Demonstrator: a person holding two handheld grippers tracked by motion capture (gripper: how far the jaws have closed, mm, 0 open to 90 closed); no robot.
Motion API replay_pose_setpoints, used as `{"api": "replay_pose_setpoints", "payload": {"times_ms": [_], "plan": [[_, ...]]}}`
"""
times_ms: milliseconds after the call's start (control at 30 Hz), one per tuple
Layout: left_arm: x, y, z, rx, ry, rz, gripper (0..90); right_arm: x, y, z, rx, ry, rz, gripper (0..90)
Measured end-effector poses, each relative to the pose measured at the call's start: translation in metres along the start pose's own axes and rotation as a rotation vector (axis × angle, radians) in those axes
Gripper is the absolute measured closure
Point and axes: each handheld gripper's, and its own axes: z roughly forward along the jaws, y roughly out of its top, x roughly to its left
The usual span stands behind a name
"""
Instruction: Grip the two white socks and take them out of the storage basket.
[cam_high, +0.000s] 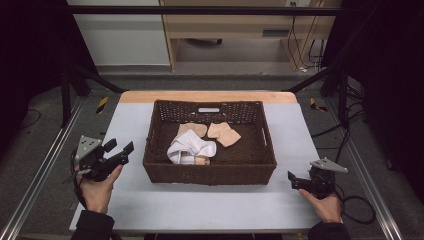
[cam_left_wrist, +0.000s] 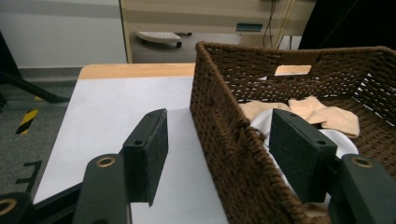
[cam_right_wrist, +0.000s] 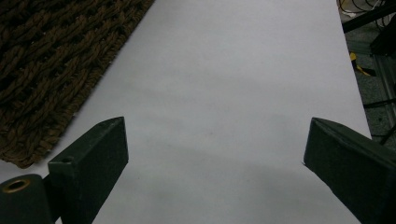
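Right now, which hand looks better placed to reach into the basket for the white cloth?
Probably the left. The left gripper is raised beside the basket, jaws open and angled toward the white cloth near that wall. The right gripper sits low on the table.

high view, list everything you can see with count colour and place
wicker basket: 1, dark brown, middle of the table
white cloth: 1, white, crumpled inside the basket, front centre
beige cloths: 2, beige, inside the basket toward its far wall
table: 1, pale grey top with a wooden far edge
left tongs: 1, black, open, left of the basket, nothing between the jaws
right tongs: 1, black, open, low at the basket's right front
hands: 2, at the near edge
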Motion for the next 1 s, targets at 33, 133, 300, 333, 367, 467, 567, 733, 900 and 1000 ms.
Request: {"api": "replay_pose_setpoints", "payload": {"times_ms": [33,133,300,333,367,467,567,733,900,1000], "plan": [[-0.001,0.002,0.000,-0.004,-0.003,0.004,37.3,0.000,0.000,0.000,-0.003,0.000,0.002,6.7],[-0.007,0.013,0.004,-0.019,-0.013,0.009,37.2,-0.002,0.001,-0.001,-0.010,-0.008,0.007,6.6],[-0.015,0.025,0.011,-0.017,-0.026,0.017,36.6,-0.002,0.001,-0.001,-0.012,-0.004,0.013,6.6],[-0.020,0.029,0.014,-0.012,-0.025,0.026,36.5,-0.001,0.001,-0.001,-0.010,-0.007,0.009,6.5],[-0.022,0.031,0.016,-0.010,-0.027,0.030,36.4,-0.001,0.001,-0.001,-0.009,-0.006,0.010,6.5],[-0.029,0.038,0.021,-0.004,-0.040,0.042,36.3,-0.002,0.001,-0.001,-0.012,-0.005,0.012,6.6],[-0.034,0.043,0.024,0.003,-0.051,0.048,35.9,-0.002,0.001,-0.001,-0.013,-0.006,0.013,6.6],[-0.046,0.056,0.033,0.000,-0.061,0.068,34.8,-0.002,0.001,-0.001,-0.013,-0.006,0.013,6.6],[-0.052,0.062,0.040,-0.004,-0.067,0.059,34.0,-0.002,0.001,0.000,-0.014,-0.006,0.013,6.6],[-0.057,0.065,0.045,-0.011,-0.075,0.051,33.1,-0.002,0.001,0.000,-0.017,-0.010,0.010,6.4]]}}
